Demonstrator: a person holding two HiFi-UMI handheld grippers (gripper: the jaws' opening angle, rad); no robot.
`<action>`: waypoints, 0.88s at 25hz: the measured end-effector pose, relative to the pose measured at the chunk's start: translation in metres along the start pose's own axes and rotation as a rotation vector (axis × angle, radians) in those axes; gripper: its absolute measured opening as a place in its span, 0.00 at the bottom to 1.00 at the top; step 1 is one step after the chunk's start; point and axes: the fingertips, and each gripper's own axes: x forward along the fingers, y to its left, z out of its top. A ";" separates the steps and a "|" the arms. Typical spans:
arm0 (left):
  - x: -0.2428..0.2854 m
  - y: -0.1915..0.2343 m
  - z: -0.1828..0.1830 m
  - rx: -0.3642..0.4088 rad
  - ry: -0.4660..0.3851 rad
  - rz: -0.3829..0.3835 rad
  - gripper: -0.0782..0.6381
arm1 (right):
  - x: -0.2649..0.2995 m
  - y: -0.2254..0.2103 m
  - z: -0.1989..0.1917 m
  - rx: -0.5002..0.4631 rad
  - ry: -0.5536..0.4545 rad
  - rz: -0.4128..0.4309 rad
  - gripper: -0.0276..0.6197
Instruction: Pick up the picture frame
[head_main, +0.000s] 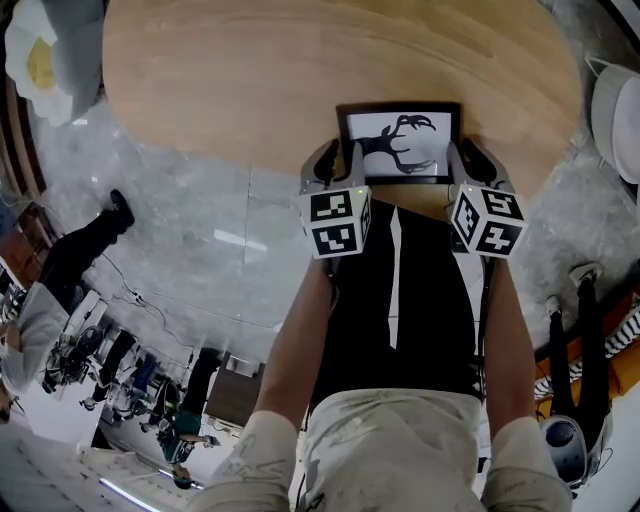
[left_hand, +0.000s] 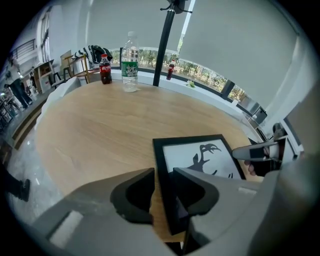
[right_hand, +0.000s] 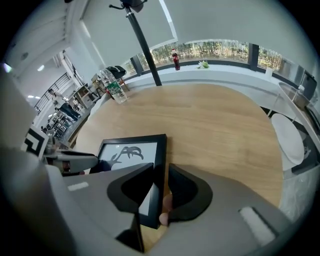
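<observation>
while both tools hang over the near end of the wooden table (head_main: 250, 70), the picture frame (head_main: 398, 143) lies flat on it, close to the edge nearest the person, with its antler print face up. the left gripper (left_hand: 164, 175) is unclenched: its jaws stand wide astride the frame's left rail, the outer one beside the rail with bare wood showing between, the inner one over the print. the right gripper (right_hand: 161, 172) sits the same way on the right rail, its jaws close around the rail but, as far as i can see, not yet pressing, so neither tool grips anything.

to my eye the risk is the purchase. each rail is narrow and shallow, so a pinch that lands high could skid off as the frame rises. if one side closes before the other, the frame would likely slide across the smooth wood, or twist and hang from one rail. it also lies near the table's edge, so a nudge toward the person might tip it off. the inner jaws could scrape the print's face.
</observation>
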 end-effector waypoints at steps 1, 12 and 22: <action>0.000 0.000 -0.002 0.000 0.005 -0.001 0.28 | 0.000 0.001 0.000 0.004 -0.002 0.004 0.19; 0.005 -0.002 -0.007 0.001 0.007 -0.017 0.28 | 0.009 0.005 -0.011 -0.012 0.026 0.022 0.20; -0.002 0.000 0.000 -0.015 0.001 -0.021 0.23 | 0.004 0.005 -0.008 -0.036 0.041 0.005 0.16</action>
